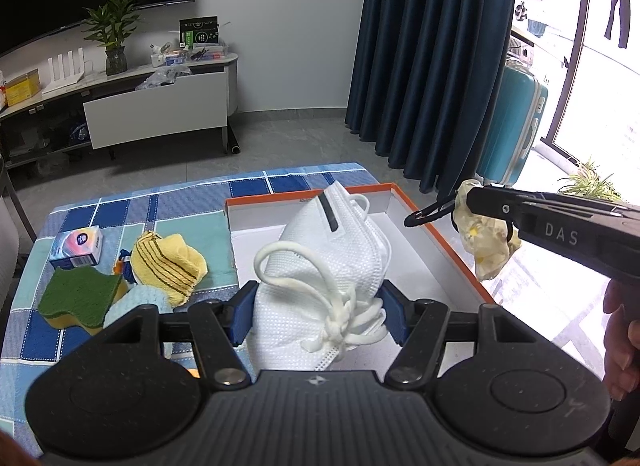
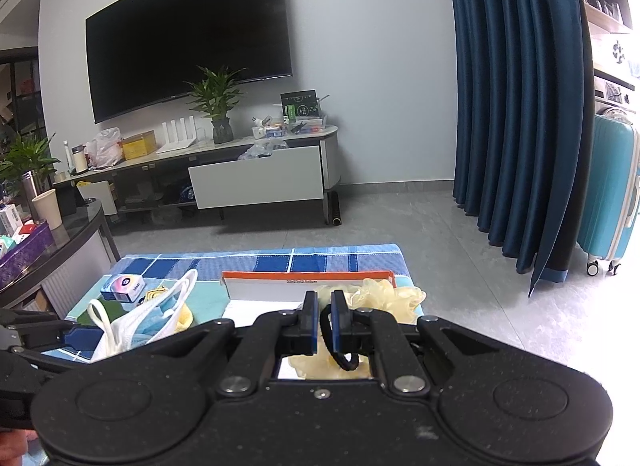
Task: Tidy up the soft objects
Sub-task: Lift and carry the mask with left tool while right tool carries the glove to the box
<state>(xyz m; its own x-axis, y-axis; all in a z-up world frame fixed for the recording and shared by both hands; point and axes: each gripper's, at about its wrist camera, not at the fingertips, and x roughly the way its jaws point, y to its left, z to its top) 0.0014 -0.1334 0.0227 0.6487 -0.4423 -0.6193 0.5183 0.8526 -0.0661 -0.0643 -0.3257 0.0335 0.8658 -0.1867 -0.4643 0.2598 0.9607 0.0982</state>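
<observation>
My left gripper (image 1: 318, 316) is shut on a stack of white face masks (image 1: 324, 250) with knotted ear loops, held over the open orange-rimmed white box (image 1: 444, 250). My right gripper (image 2: 325, 324) is shut on a black hair tie (image 2: 338, 350) and a crumpled pale yellow glove (image 2: 384, 296); in the left wrist view it (image 1: 472, 205) hovers over the box's right rim with the glove (image 1: 486, 242) hanging. On the checked cloth left of the box lie a yellow striped cloth (image 1: 168, 262), a green and yellow sponge (image 1: 80, 300) and a light blue cloth (image 1: 138, 306).
A small tissue packet (image 1: 78, 250) lies at the table's far left. The blue checked tablecloth (image 1: 168, 201) covers the table. Beyond are a TV cabinet (image 1: 156, 105), dark blue curtains (image 1: 432, 57) and a turquoise suitcase (image 1: 516, 125). A glass side table (image 2: 60, 234) stands left.
</observation>
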